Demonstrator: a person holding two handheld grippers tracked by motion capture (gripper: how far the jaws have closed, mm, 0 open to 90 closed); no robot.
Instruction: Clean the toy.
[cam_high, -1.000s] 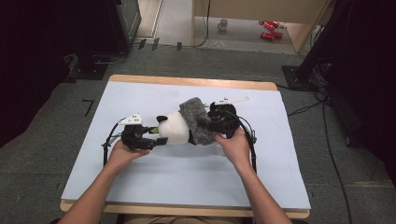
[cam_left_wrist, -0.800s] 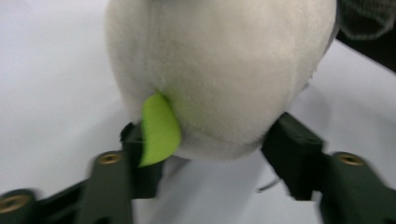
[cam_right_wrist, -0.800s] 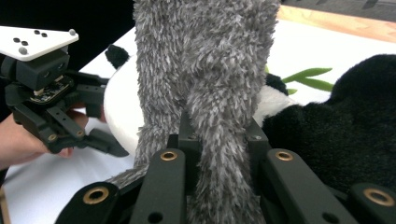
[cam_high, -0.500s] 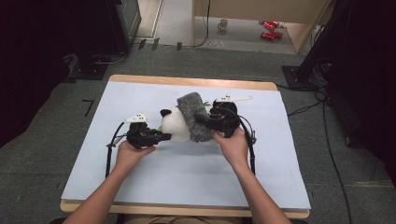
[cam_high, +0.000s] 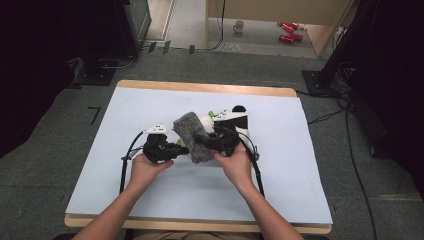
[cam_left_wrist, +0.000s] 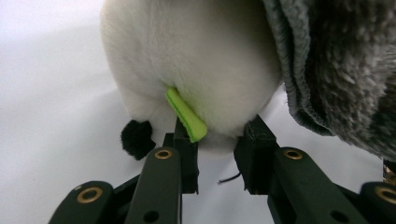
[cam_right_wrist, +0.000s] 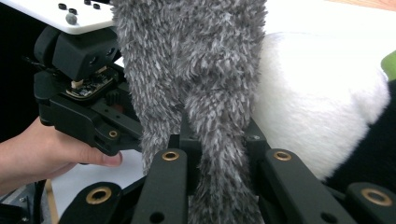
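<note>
A black-and-white plush toy (cam_high: 235, 119) lies mid-table with a grey fuzzy cloth (cam_high: 191, 135) draped against its left side. My right gripper (cam_high: 202, 141) is shut on a fold of that grey cloth (cam_right_wrist: 205, 70), which runs down between the pads of the gripper (cam_right_wrist: 218, 140). My left gripper (cam_high: 181, 148) comes in from the left. Its jaws have just been closing, and in the left gripper view the gripper (cam_left_wrist: 217, 135) pinches the underside of the toy's white body (cam_left_wrist: 196, 56) beside a green tab (cam_left_wrist: 186, 114). The right gripper view also shows the left gripper (cam_right_wrist: 79, 93) in a hand.
The white sheet (cam_high: 125, 190) covers a wooden table (cam_high: 200, 88). Cables trail from both grippers across the sheet. On the floor beyond stand a mug (cam_high: 239, 25) and red cans (cam_high: 287, 31), with dark equipment at both sides.
The left gripper has slid right up to the toy and its jaws have narrowed. The right gripper has drawn the grey cloth left and nearer, over the toy's white part.
</note>
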